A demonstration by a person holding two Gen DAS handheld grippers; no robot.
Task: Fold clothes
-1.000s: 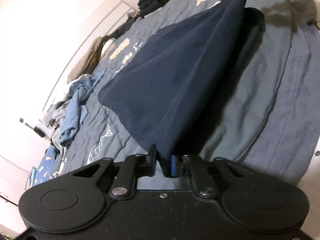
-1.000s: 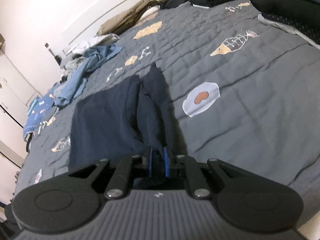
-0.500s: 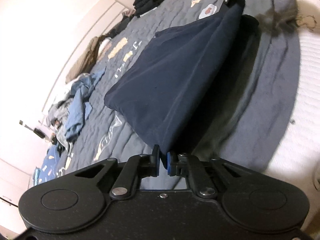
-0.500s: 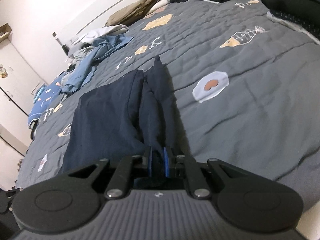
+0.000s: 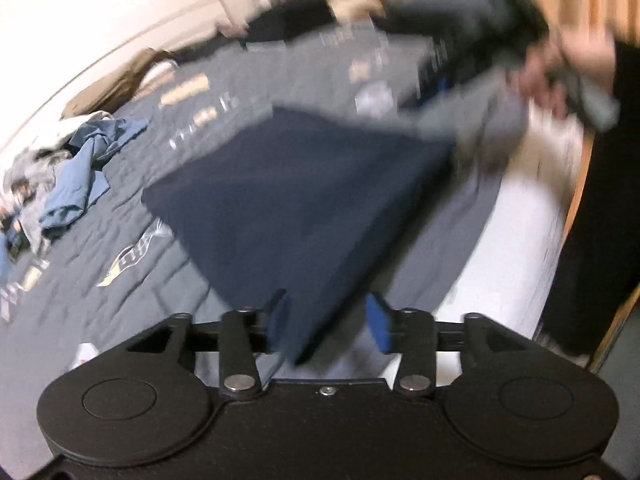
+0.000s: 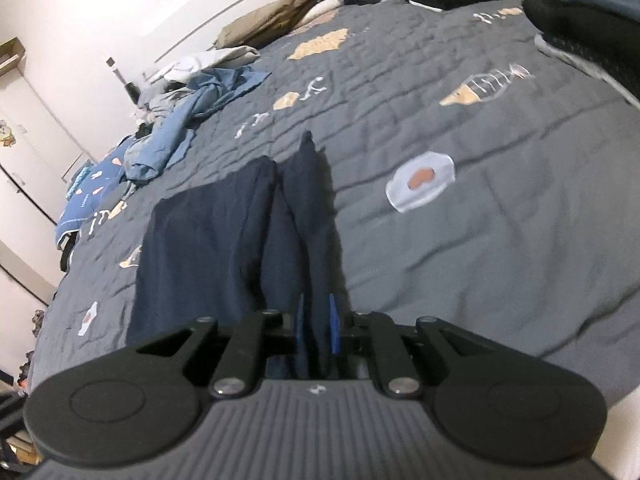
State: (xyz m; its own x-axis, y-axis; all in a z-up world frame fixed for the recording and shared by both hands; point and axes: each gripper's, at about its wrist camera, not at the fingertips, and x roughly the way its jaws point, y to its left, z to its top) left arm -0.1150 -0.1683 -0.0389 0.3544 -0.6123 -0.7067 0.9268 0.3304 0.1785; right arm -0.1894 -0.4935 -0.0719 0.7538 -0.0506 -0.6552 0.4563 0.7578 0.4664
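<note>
Left tool (image 5: 326, 320) is opening, blue cloth (image 5: 304, 196) loose between its pads; right tool (image 6: 316, 330) pinches the cloth tight.

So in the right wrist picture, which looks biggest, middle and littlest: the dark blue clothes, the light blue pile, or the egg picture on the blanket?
1. Dark blue clothes, but they are nearest the camera.
2. Light blue pile, farther back, so its true size is unsure.
3. Egg picture, clearly smallest.
</note>
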